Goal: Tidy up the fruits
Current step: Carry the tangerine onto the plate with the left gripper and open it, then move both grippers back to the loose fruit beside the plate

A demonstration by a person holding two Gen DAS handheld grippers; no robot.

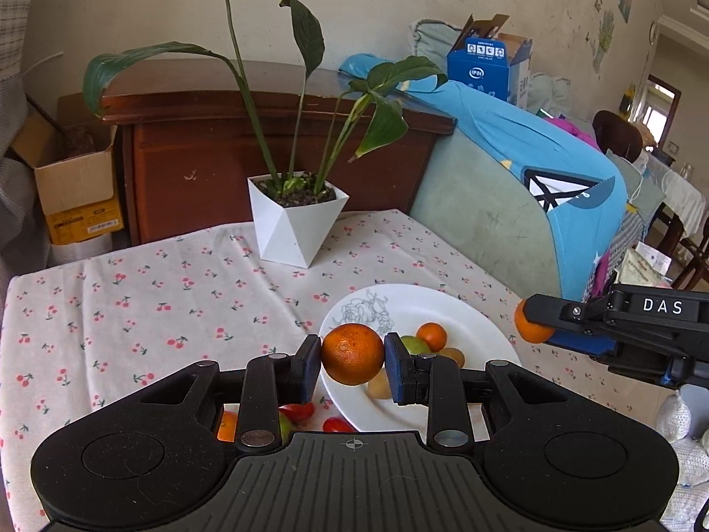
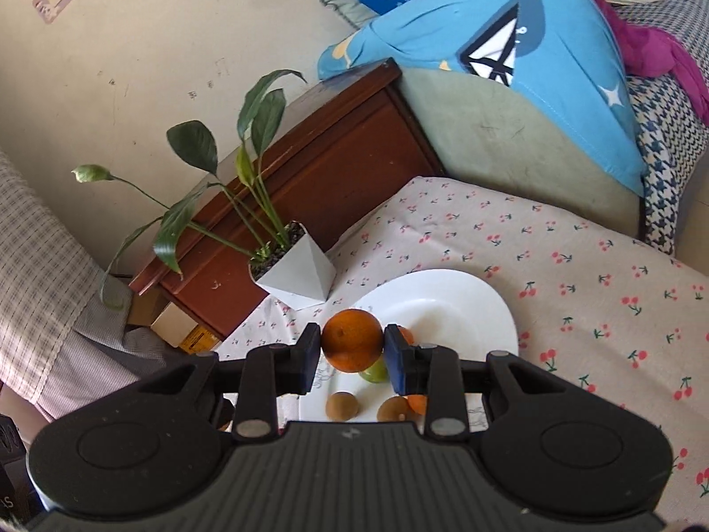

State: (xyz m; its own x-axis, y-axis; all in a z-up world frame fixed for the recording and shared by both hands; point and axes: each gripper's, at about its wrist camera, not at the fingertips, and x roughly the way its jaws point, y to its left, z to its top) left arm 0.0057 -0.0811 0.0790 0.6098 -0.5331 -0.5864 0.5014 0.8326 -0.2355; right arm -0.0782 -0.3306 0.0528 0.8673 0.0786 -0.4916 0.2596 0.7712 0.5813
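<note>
Far left past the table edge, a cardboard box (image 1: 75, 177) sits beside a dark wood cabinet (image 1: 266, 133). On the cherry-print cloth (image 1: 133, 301) a white faceted pot (image 1: 294, 217) holds a leafy plant (image 1: 310, 102), standing near the back edge. My left gripper (image 1: 353, 361) has its jaws closed part way onto an orange (image 1: 353, 354), one pad pressed to each side; the fruit is lifted clear, above the near-left rim of the white plate (image 1: 443, 306). Below that gripper, on the cloth just off the plate's left edge, I see red tomatoes (image 1: 296, 411), a bit of green fruit and part of another orange, mostly hidden by the gripper body. On the plate: a small orange (image 1: 432, 336), a green fruit (image 1: 414, 346) touching it, and two brownish kiwis (image 1: 453, 357), one partly hidden behind my right pad. Further right, my right gripper (image 2: 353, 350) holds a second orange (image 2: 352, 339), likewise pinched between both pads, jaws part closed. In the left wrist view this orange (image 1: 529, 328) hangs just off the plate's right rim, above the cloth. Under it in the right wrist view: green fruit (image 2: 375, 371), two kiwis (image 2: 342, 405), an orange partly hidden by the finger. Right of the table, a sofa arm draped with a blue cloth (image 1: 531, 133).
</note>
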